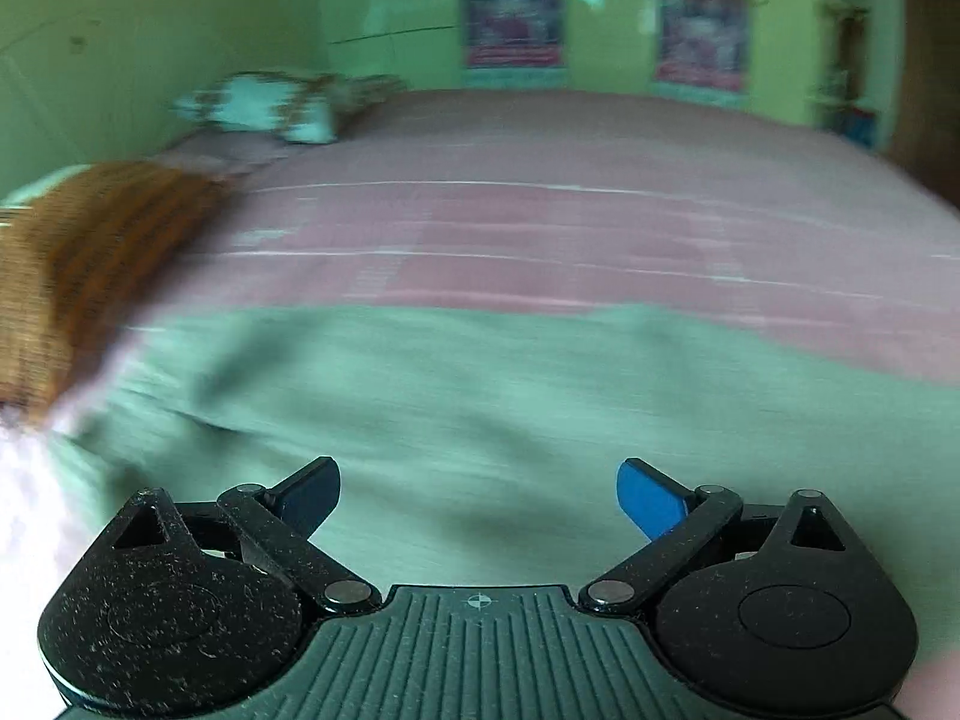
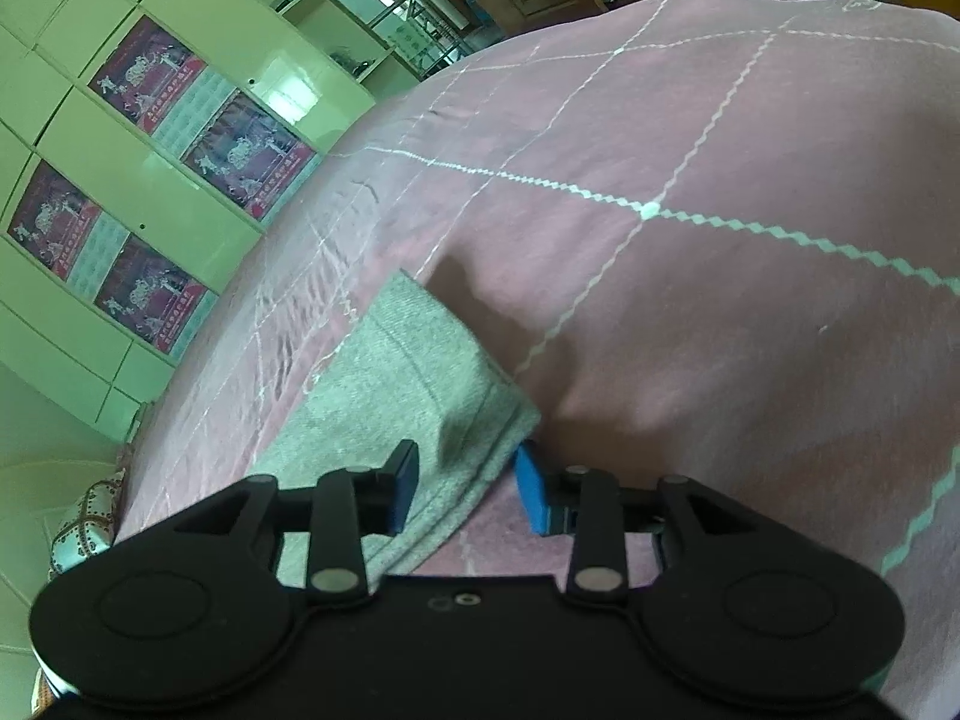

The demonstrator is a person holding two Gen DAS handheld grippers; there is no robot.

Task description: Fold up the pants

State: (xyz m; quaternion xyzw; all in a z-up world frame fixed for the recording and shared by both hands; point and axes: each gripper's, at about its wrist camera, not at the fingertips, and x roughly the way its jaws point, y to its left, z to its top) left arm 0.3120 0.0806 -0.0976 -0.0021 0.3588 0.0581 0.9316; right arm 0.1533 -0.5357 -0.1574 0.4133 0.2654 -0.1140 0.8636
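— While the left gripper (image 1: 478,498) hangs over the pants (image 1: 480,408), how do its jaws stand?
— Wide apart, nothing between them. The view is blurred, but the grey cloth lies flat on the pink bedspread (image 1: 600,228).
— And the right gripper (image 2: 465,489)?
— Jaws apart too, straddling the pants' (image 2: 414,372) hemmed edge without pinching it.
— What else shows?
— A pillow (image 1: 264,105) at the bed's far corner and green cabinets (image 2: 180,90) with posters.
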